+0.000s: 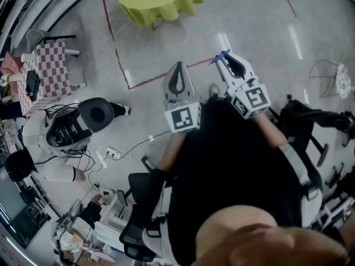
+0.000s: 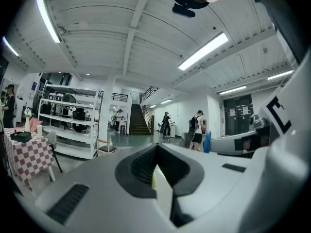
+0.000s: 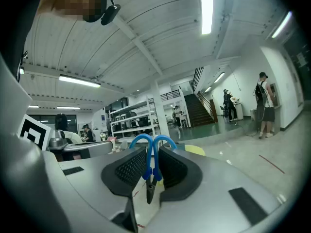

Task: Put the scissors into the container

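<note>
Scissors [image 3: 148,163] with blue handle loops were pinched between the pads of the right gripper [image 3: 152,166]. The loops stood above the jaws and the dark blades hung below. The gripper was held in the air over the floor [image 1: 255,21], near a red line [image 1: 150,82]. Just beside it, the left gripper [image 2: 158,161] had its jaws drawn together, seemingly with nothing between them.

Likely a lab or workshop hall: white shelving racks [image 2: 68,123], a far staircase [image 2: 138,123], ceiling strip lights [image 2: 204,51], red-taped floor [image 1: 260,21].
</note>
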Motion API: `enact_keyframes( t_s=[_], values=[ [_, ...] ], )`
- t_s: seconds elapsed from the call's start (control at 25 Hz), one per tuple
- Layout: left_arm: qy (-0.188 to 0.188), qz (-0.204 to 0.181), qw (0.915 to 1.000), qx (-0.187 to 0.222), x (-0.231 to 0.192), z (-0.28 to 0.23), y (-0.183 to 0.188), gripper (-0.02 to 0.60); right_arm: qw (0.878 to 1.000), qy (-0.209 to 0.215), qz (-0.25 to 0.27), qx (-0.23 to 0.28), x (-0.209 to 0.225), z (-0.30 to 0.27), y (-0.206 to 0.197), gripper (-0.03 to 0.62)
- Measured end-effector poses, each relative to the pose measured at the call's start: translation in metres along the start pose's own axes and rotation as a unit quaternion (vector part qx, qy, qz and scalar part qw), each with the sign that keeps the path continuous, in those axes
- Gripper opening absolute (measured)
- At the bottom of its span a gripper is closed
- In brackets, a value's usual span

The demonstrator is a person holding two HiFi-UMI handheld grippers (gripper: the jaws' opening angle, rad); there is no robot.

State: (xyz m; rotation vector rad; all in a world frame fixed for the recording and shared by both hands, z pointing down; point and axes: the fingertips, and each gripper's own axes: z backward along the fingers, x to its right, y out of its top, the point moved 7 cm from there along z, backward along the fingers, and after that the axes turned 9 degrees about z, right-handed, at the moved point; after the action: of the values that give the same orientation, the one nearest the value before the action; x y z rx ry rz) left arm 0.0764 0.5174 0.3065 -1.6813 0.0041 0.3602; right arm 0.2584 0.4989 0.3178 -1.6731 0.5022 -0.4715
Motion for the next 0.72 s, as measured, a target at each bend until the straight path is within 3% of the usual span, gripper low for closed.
enact_keyframes(
  t_s=[0.72],
  values=[
    [0.019, 0.003, 0.9998, 0.005, 0.031, -0.006, -0.001, -0.002, 1.000, 0.009, -0.015, 0.009, 0.031, 0.014, 0.000, 0.080]
  ],
)
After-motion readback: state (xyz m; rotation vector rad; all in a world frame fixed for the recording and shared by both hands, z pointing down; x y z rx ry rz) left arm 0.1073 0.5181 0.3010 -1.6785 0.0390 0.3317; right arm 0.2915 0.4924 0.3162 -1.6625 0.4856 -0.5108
